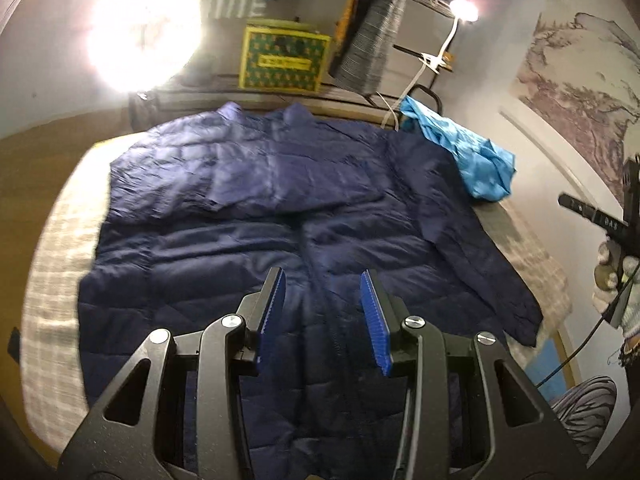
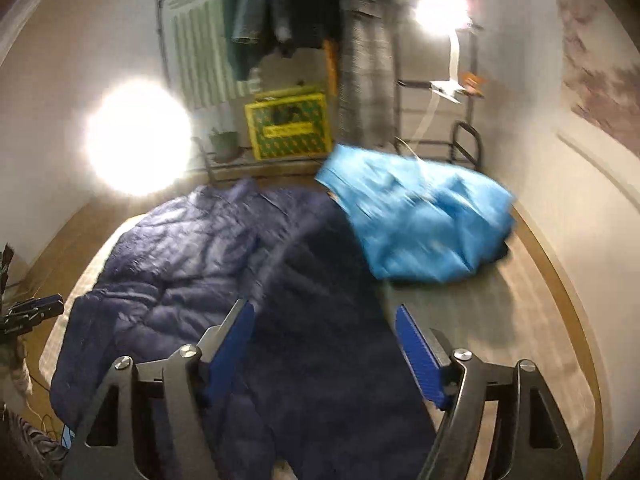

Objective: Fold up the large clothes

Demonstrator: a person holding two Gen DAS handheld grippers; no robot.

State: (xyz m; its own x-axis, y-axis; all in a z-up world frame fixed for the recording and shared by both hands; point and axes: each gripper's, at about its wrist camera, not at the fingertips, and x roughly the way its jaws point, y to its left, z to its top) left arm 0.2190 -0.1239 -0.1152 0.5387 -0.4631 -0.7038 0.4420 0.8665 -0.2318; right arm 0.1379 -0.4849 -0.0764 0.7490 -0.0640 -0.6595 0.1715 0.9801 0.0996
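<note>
A large navy quilted jacket point(image 1: 280, 208) lies spread flat on the bed, collar at the far end. One sleeve is folded across its chest; the other sleeve point(image 1: 492, 276) runs down toward the right edge. My left gripper point(image 1: 323, 284) is open and empty, hovering above the jacket's lower middle. My right gripper point(image 2: 324, 312) is open and empty above the right sleeve side of the jacket point(image 2: 208, 264). A crumpled light blue garment point(image 2: 424, 220) lies at the far right of the bed; it also shows in the left wrist view point(image 1: 468, 152).
The bed has a pale checked cover point(image 1: 60, 248) and a wooden frame. A yellow and green box point(image 1: 284, 60) stands on a shelf behind it. Hanging clothes point(image 2: 280, 12), a metal rack point(image 2: 440, 92) and two bright lamps are at the back. A wall is on the right.
</note>
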